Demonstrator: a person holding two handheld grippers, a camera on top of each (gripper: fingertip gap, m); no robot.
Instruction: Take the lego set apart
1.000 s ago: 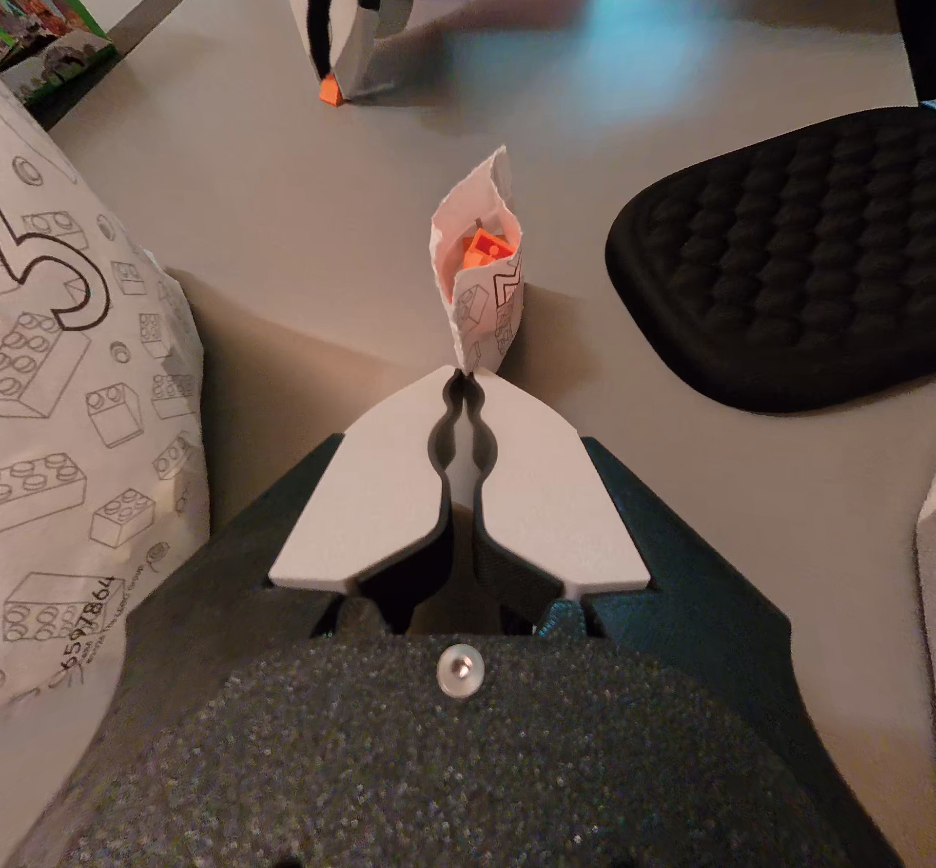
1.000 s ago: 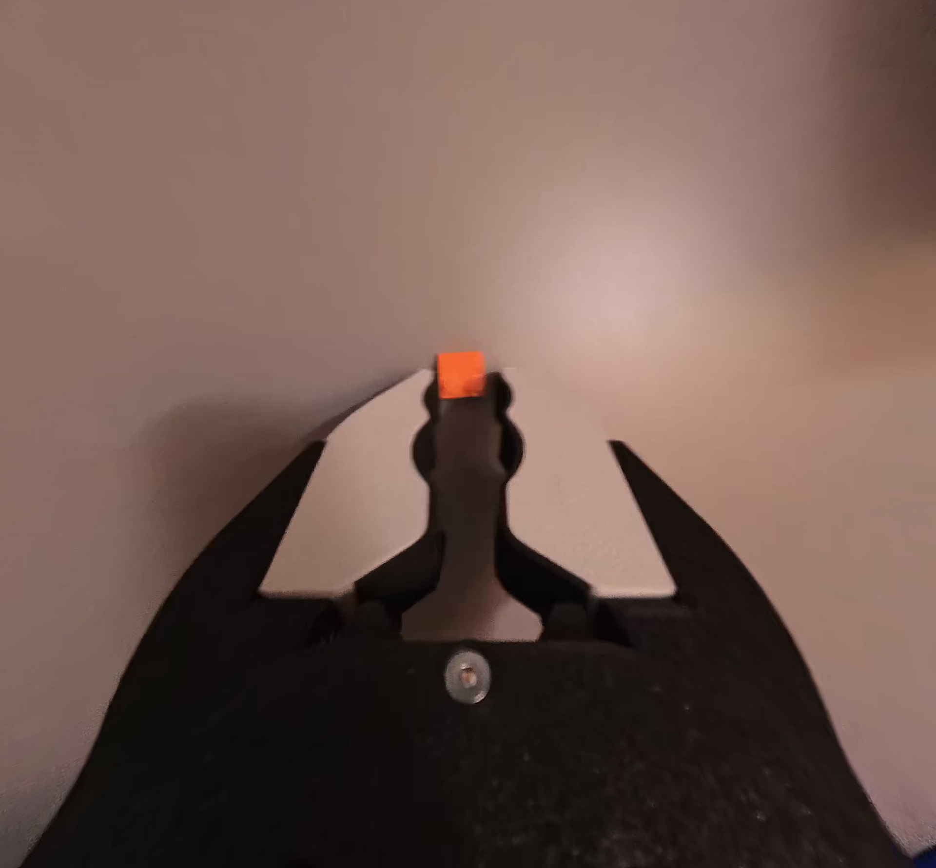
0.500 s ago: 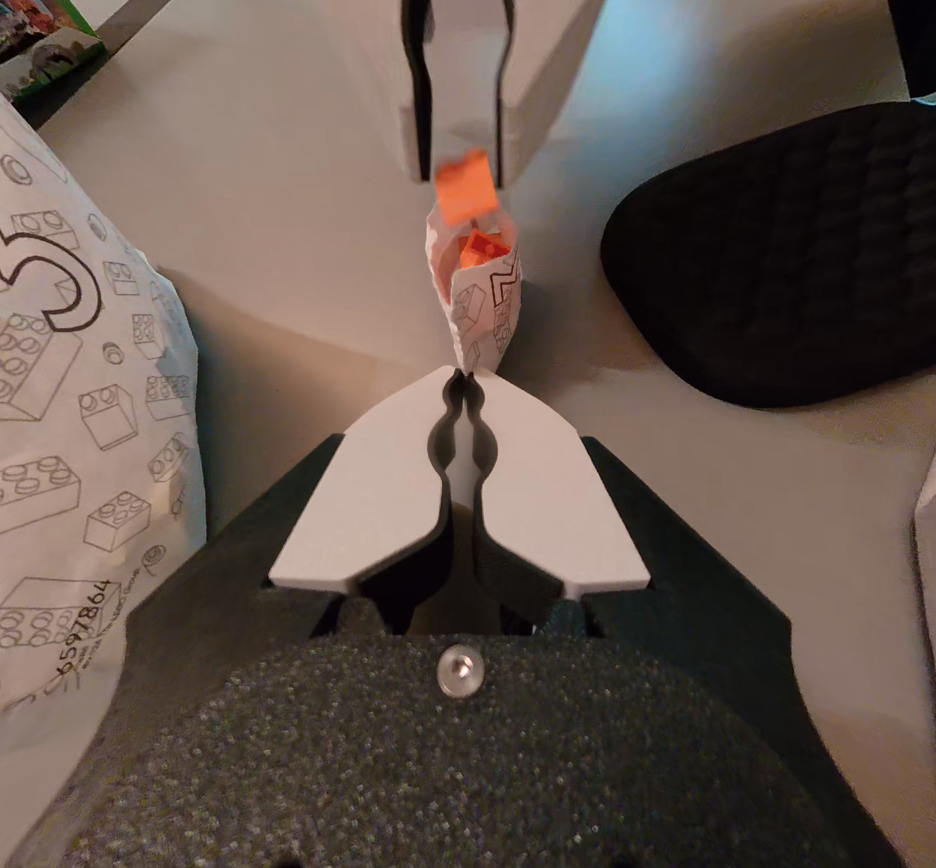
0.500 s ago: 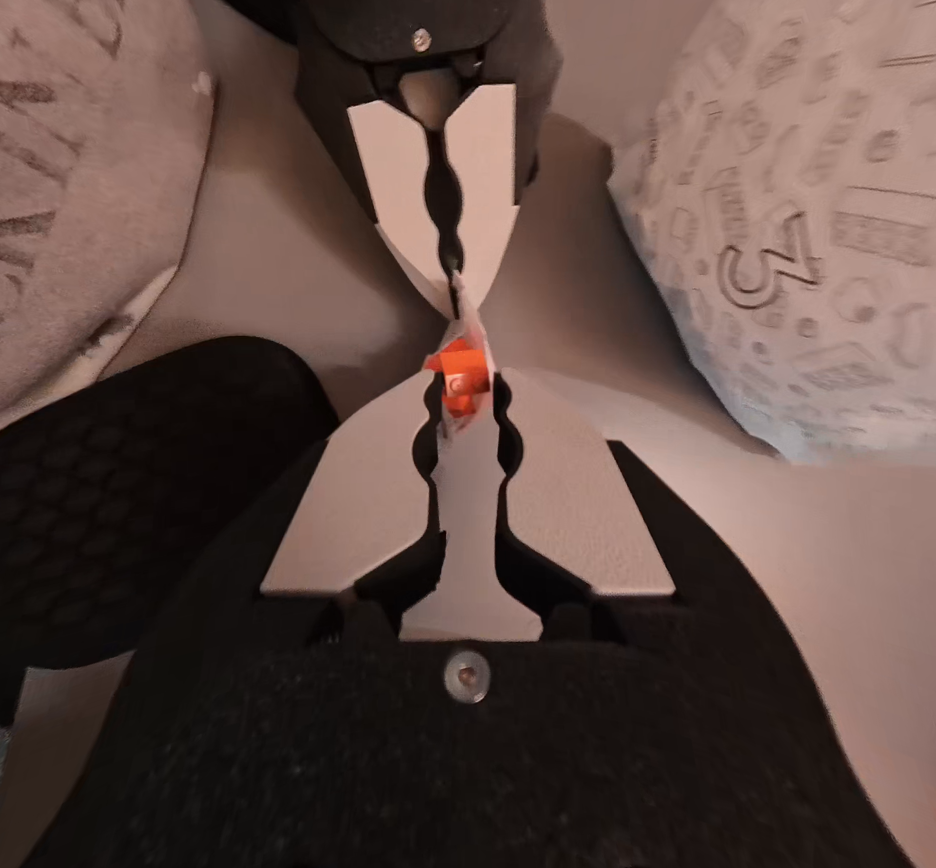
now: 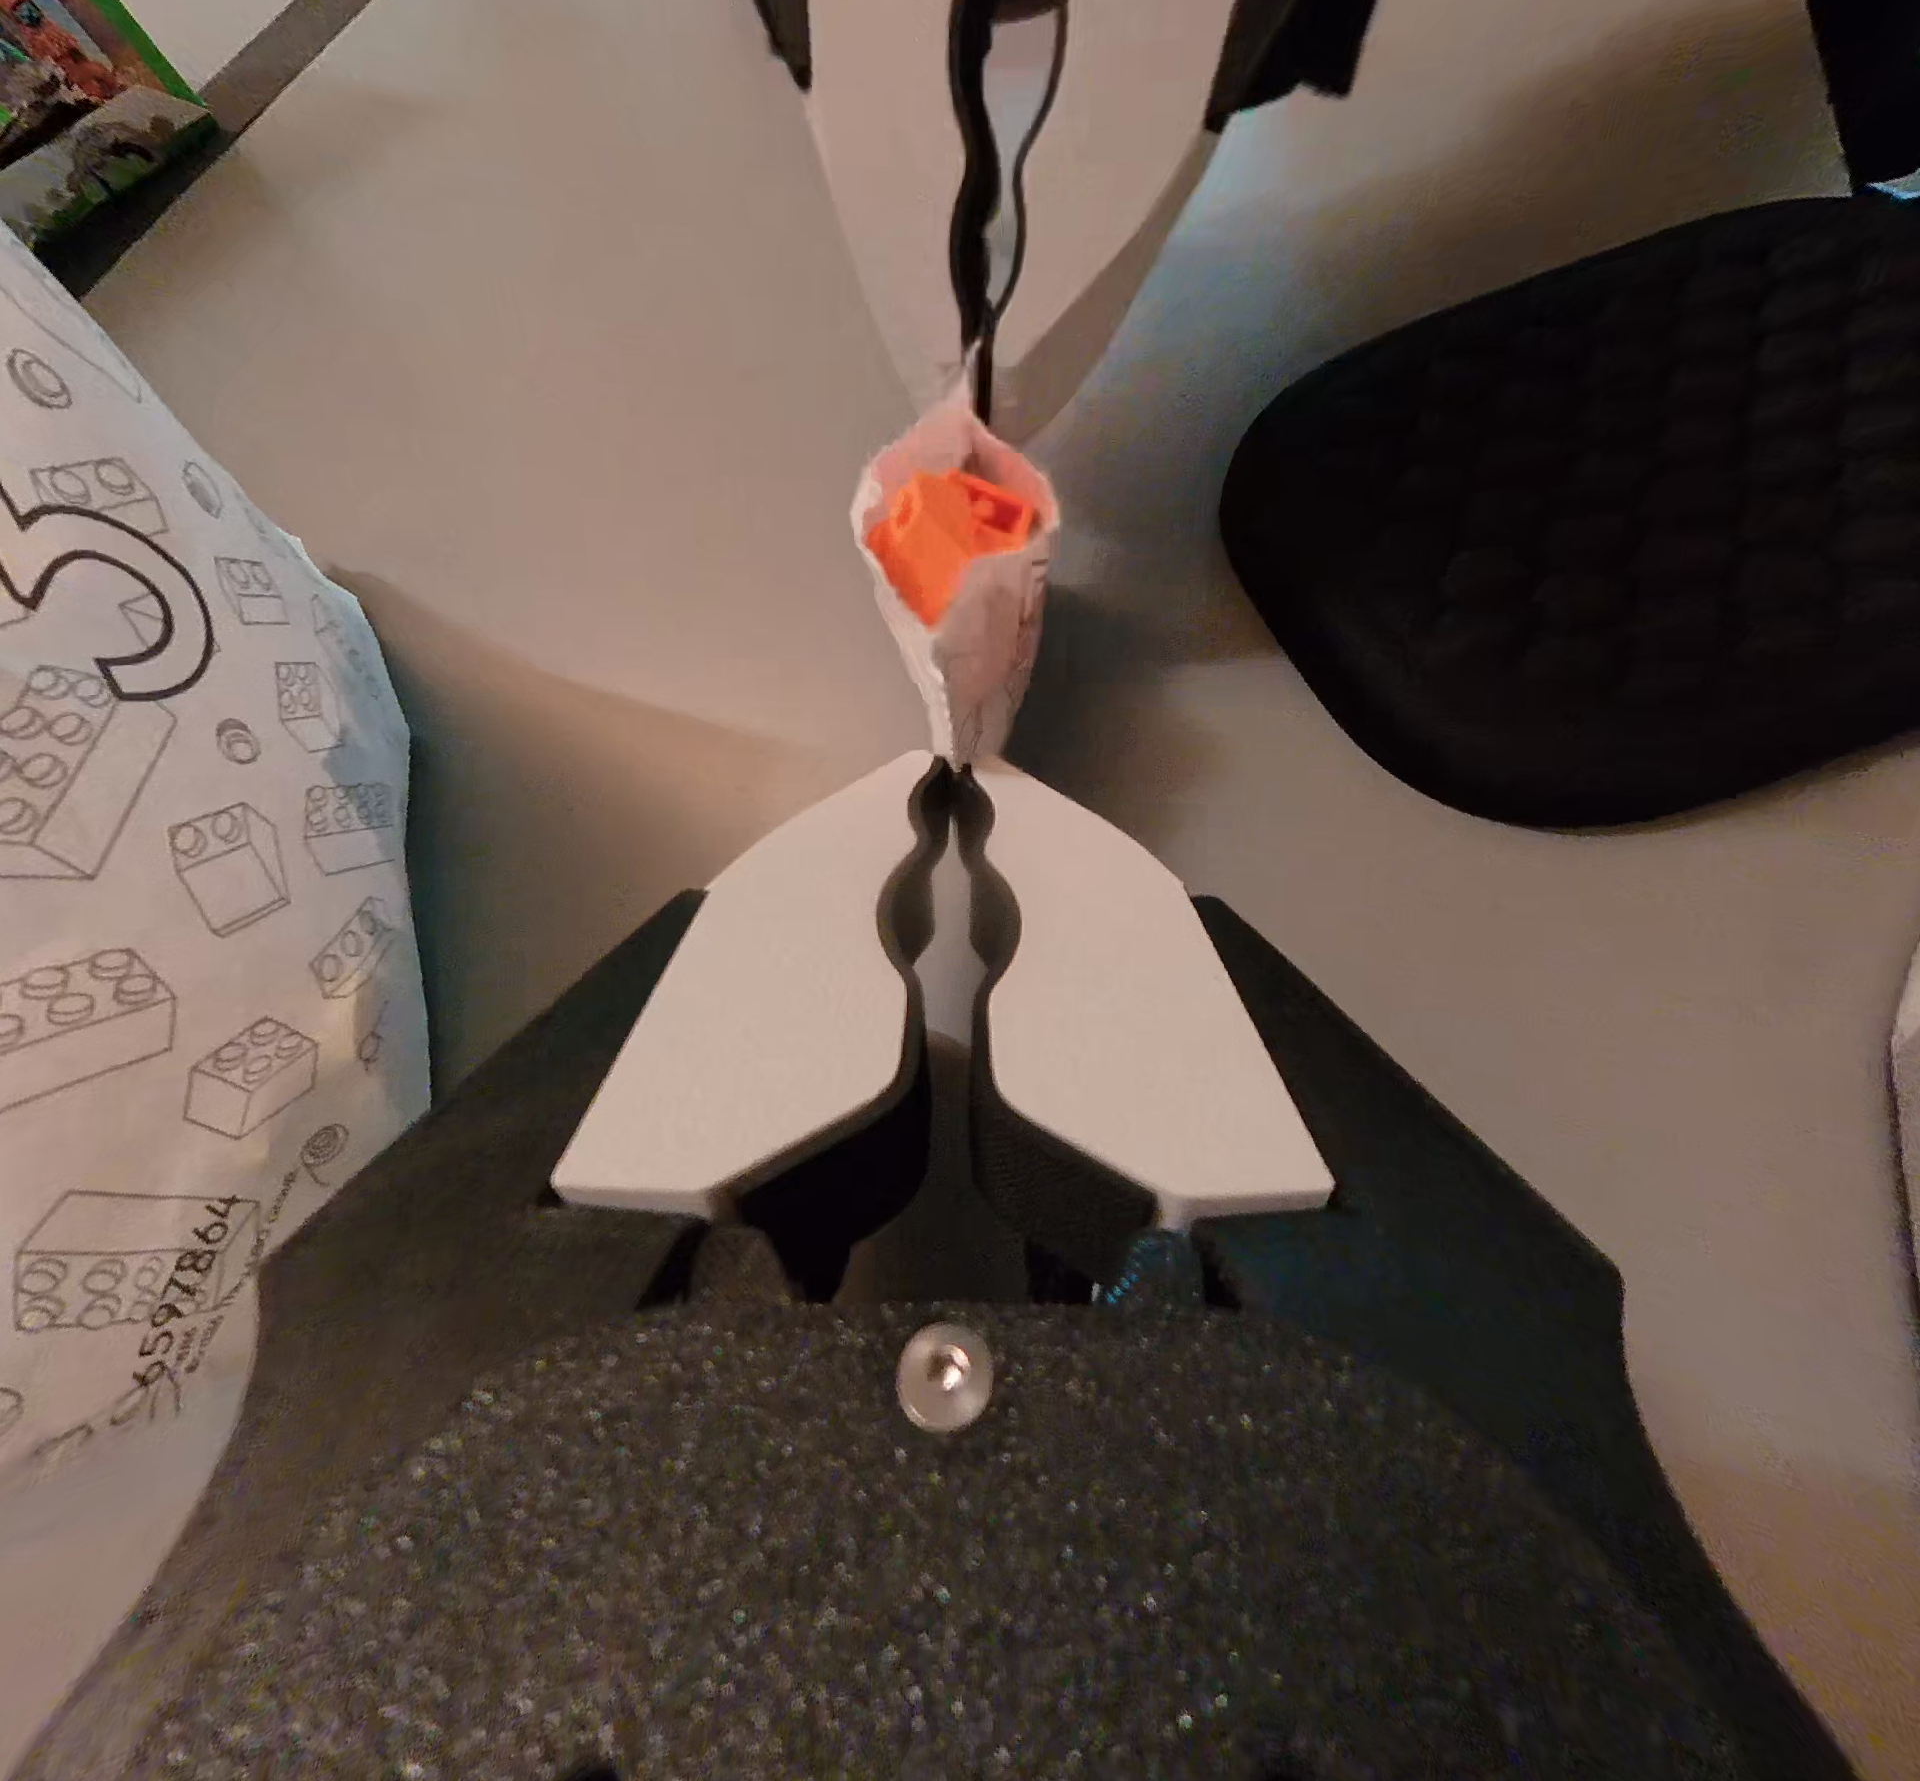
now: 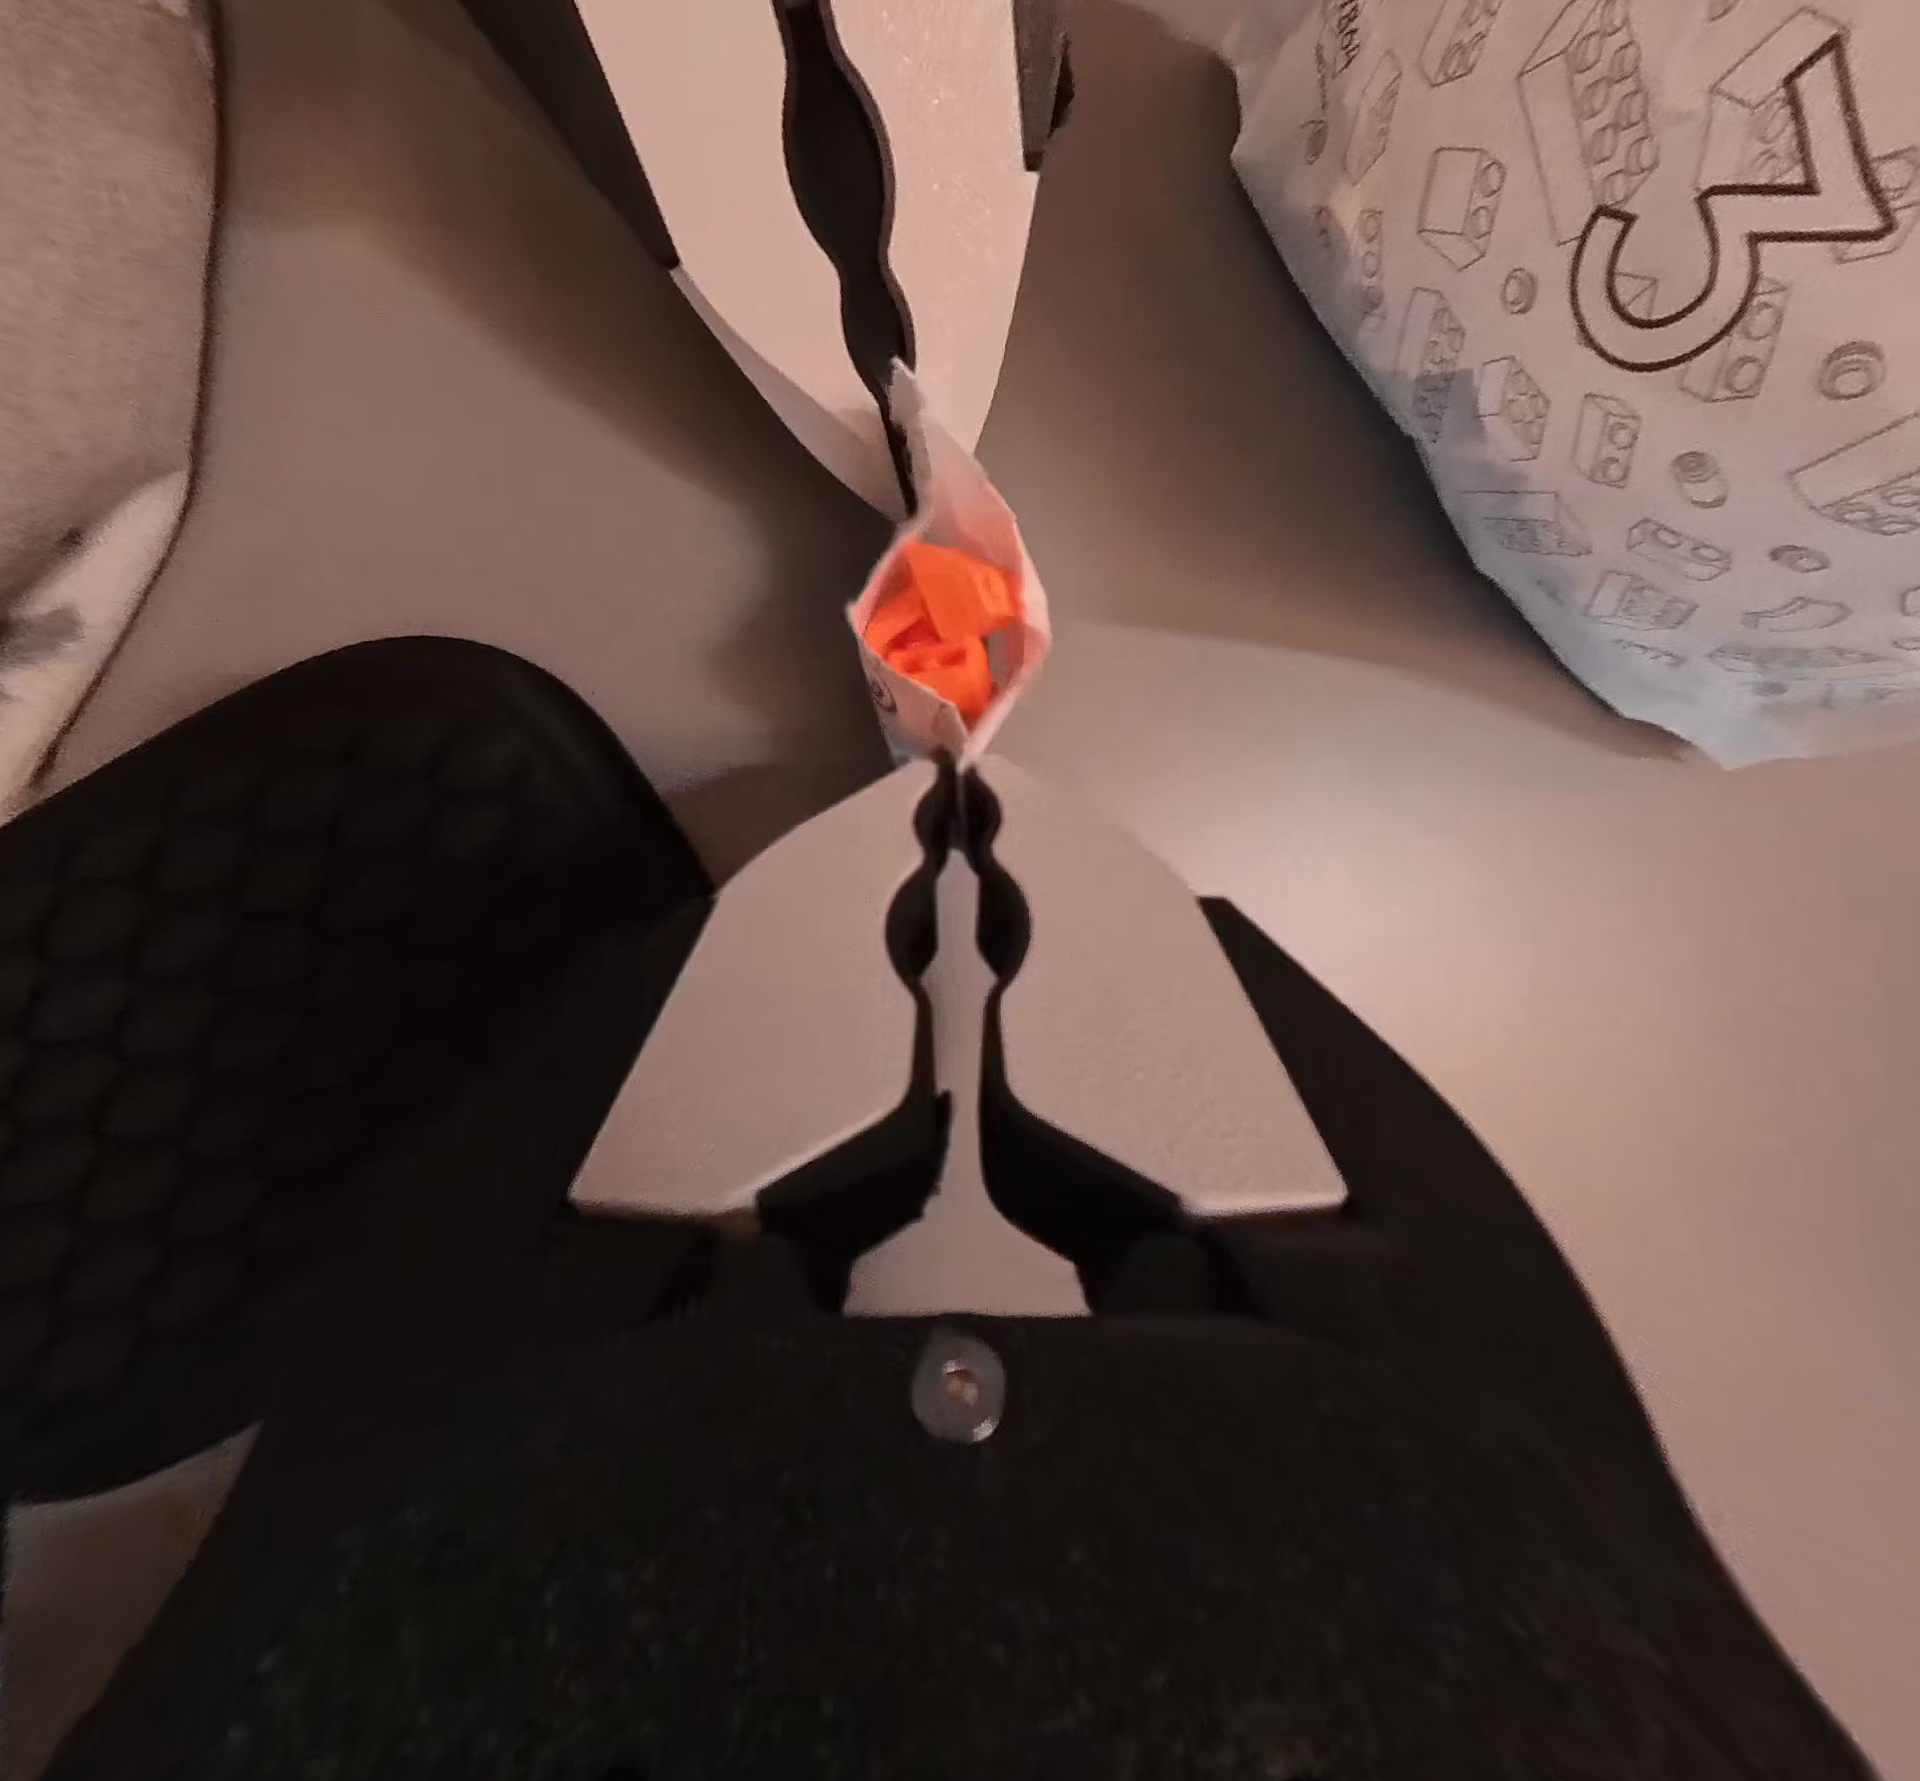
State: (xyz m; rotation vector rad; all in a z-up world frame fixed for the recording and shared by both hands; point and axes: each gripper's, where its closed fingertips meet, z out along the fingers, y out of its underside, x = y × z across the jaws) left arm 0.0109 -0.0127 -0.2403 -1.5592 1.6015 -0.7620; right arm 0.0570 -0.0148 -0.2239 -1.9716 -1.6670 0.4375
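A small white paper bag (image 5: 987,682) hangs open between my two grippers, above the table. Orange lego bricks (image 5: 935,536) lie inside it. My left gripper (image 5: 954,773) is shut on the bag's near edge. My right gripper (image 5: 977,386) comes in from the far side, shut on the bag's opposite edge. In the right wrist view the same bag (image 6: 992,505) shows the orange bricks (image 6: 935,630), with my right gripper (image 6: 956,767) pinching its near corner and my left gripper (image 6: 902,495) pinching the far one.
A large white paper bag printed with brick drawings (image 5: 156,796) stands to the left, also in the right wrist view (image 6: 1610,277). A black textured mat (image 5: 1610,505) lies on the right of the table (image 5: 571,329). A green box (image 5: 73,69) sits far left. The left gripper's tips are roughly 6 cm from the right gripper's.
My right gripper brought an orange brick over the small bag and let it drop in. It then shut on the bag's far edge. My left gripper stayed shut on the bag.
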